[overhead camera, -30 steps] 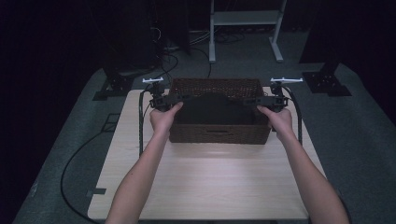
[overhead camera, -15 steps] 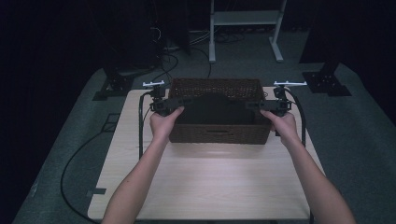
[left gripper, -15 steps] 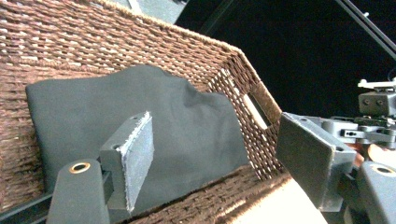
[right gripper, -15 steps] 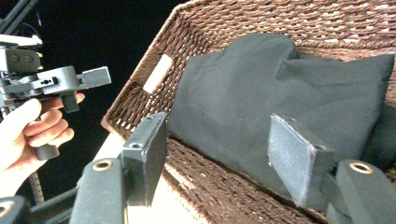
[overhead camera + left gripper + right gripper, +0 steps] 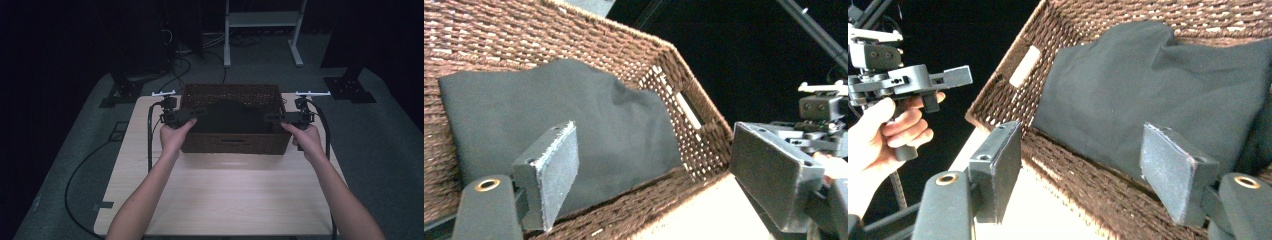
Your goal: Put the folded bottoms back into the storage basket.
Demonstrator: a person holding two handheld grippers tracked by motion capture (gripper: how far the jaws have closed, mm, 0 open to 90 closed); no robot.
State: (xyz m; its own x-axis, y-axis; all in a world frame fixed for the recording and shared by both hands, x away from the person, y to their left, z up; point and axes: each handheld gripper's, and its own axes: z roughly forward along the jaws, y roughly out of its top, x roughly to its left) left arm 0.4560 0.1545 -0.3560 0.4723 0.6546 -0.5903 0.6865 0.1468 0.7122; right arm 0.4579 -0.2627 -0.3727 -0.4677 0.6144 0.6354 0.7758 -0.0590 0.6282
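So, quick count: one basket (image 5: pixel 231 145), one black cloth (image 5: pixel 231 116) inside it, two hands, two hand-held grippers. The basket is brown wicker, sitting on the tabletop (image 5: pixel 220 195) toward its 12 o'clock edge. The cloth lies loosely folded on the basket floor and leans up against the back wall.

The left hand-held gripper (image 5: pixel 196 112) sits at the basket's 9 o'clock side, tips over the rim, pointing inward. In the left gripper view its jaws are spread wide, nothing between them: one pad (image 5: pixel 555 172) hangs over the cloth (image 5: pixel 574 125), the other is outside the basket wall (image 5: pixel 696 120), so the jaws straddle the rim. The right hand-held gripper (image 5: pixel 272 117) mirrors it at 3 o'clock, also released, with one pad (image 5: pixel 1173 172) over the cloth (image 5: pixel 1158 95) and the other pad outside the rim.

Each basket end has a handle slot (image 5: pixel 1024 66). Around the tabletop: grey floor, a black cable (image 5: pixel 80 170) trailing off at 8 o'clock, a white frame (image 5: pixel 262 22) at 12, dark stand feet at 10 and 2.
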